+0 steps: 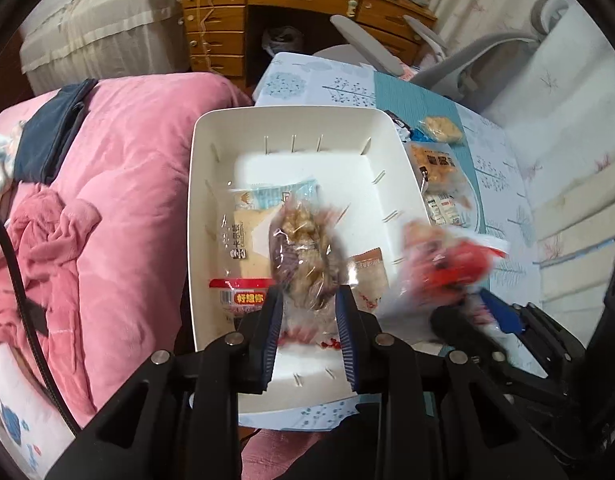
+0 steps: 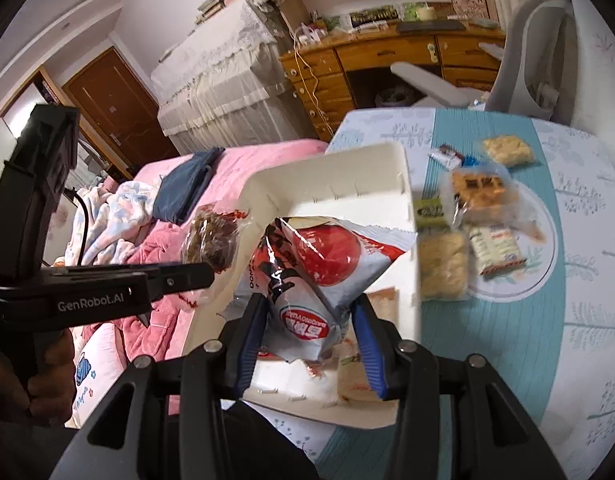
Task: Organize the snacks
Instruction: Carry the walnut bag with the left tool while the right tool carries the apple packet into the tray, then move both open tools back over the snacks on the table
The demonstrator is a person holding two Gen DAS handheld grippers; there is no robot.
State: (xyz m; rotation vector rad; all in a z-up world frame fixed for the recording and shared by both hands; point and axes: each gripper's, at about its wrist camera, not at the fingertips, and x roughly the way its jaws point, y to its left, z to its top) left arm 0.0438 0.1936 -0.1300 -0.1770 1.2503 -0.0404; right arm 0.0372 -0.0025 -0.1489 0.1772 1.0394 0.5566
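Red-and-white snack bag (image 1: 451, 264) in left wrist view is smeared by motion blur, print unreadable there. Clear nut-cluster packet (image 1: 303, 256) covers the middle of the snacks lying in the white bin (image 1: 211, 128); labels on the beige pack (image 1: 243, 236) only partly legible. Right wrist view: red-and-white bag hides most of the bin floor; packet under it (image 2: 383, 300) shows only an edge. Plate (image 2: 547, 240) snacks soft, text too small to read. Person's hand (image 2: 47, 384) cut off at the left edge. Bin's near corner blurred.
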